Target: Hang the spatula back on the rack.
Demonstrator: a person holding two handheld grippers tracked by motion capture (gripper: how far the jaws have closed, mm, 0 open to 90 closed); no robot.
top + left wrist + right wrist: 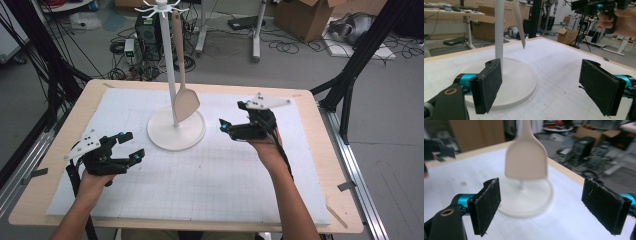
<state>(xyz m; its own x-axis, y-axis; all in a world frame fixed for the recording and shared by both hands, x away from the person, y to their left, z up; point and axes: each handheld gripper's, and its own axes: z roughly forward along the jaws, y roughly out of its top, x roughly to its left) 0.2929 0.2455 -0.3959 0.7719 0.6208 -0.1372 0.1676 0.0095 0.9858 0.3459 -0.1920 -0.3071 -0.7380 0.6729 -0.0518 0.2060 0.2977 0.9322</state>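
While both grippers hover above the white gridded mat (210, 175) with nothing between their pads, the left gripper (131, 146) sits near the mat's left edge with its jaws spread wide, and the right gripper (231, 116) is held just right of the stand, its jaws likewise spread and aimed toward the spatula. Between them rises a white rack (168, 60) on a round base (176, 135), hooks at its top. From one hook hangs a beige spatula (184, 100), its blade low beside the pole, just above the base.
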